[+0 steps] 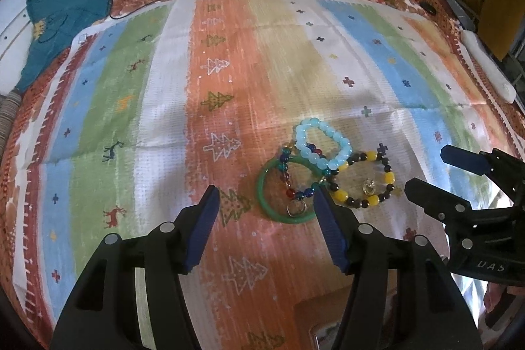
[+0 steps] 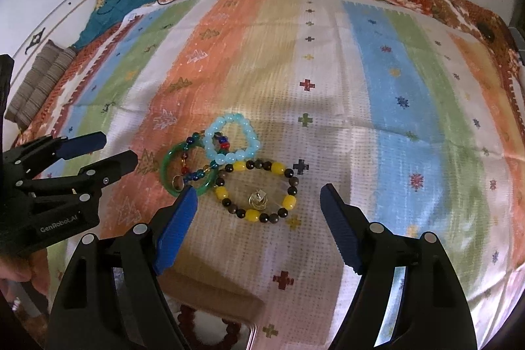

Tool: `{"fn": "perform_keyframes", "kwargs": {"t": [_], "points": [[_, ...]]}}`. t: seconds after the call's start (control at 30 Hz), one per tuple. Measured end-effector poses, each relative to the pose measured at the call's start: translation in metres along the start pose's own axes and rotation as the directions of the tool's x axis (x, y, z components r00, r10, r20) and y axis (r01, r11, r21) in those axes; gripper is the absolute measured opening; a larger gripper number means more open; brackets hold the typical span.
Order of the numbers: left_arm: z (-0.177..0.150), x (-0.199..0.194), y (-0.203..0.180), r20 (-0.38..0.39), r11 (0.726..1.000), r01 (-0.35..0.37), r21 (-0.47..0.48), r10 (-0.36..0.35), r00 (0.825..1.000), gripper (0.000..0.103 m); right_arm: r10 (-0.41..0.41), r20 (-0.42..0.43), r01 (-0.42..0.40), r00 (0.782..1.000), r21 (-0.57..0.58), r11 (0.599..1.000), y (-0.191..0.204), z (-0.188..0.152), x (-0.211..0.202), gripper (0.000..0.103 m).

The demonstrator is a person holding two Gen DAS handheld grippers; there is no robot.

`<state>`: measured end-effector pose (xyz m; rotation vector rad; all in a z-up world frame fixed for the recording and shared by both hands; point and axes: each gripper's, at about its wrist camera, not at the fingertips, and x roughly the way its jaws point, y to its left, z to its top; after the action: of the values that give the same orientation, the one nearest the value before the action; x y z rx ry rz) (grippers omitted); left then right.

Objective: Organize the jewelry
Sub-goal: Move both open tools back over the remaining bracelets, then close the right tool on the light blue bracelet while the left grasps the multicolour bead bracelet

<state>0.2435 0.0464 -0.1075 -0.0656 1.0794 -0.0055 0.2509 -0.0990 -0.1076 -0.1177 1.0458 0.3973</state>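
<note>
A heap of jewelry lies on the striped cloth (image 1: 229,71): a green bangle (image 1: 262,195), a light blue bead bracelet (image 1: 323,141), a yellow and dark bead bracelet (image 1: 370,202), a multicoloured bead chain (image 1: 288,182) with a metal ring, and a small metal earring (image 1: 369,187). My left gripper (image 1: 265,202) is open just in front of the green bangle. My right gripper (image 2: 259,199) is open, with the yellow bracelet (image 2: 256,189) and earring (image 2: 257,199) between its fingers. The green bangle (image 2: 167,166) and blue bracelet (image 2: 233,140) lie to its left.
A box (image 2: 210,294) holding a dark red bead bracelet (image 2: 203,330) sits at the near edge below my right gripper; it also shows in the left wrist view (image 1: 315,317). A teal cloth (image 1: 65,12) and cables lie at the far edge. A white object (image 1: 489,68) lies at the right.
</note>
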Motion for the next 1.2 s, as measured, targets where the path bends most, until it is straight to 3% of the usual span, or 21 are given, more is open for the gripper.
{"fn": "perform_keyframes", "kwargs": {"t": [0.43, 1.2], "points": [[0.013, 0.032, 0.019, -0.044, 0.992, 0.088, -0.095, -0.092, 0.995, 0.06, 0.046, -0.037, -0.043, 0.998, 0.077, 0.996, -0.016, 0.019, 0.031, 0.077], [0.016, 0.066, 0.026, -0.075, 0.984, 0.158, -0.088, -0.165, 0.983, 0.057, 0.065, -0.093, -0.059, 0.994, 0.07, 0.996, -0.017, 0.04, 0.079, 0.077]]}}
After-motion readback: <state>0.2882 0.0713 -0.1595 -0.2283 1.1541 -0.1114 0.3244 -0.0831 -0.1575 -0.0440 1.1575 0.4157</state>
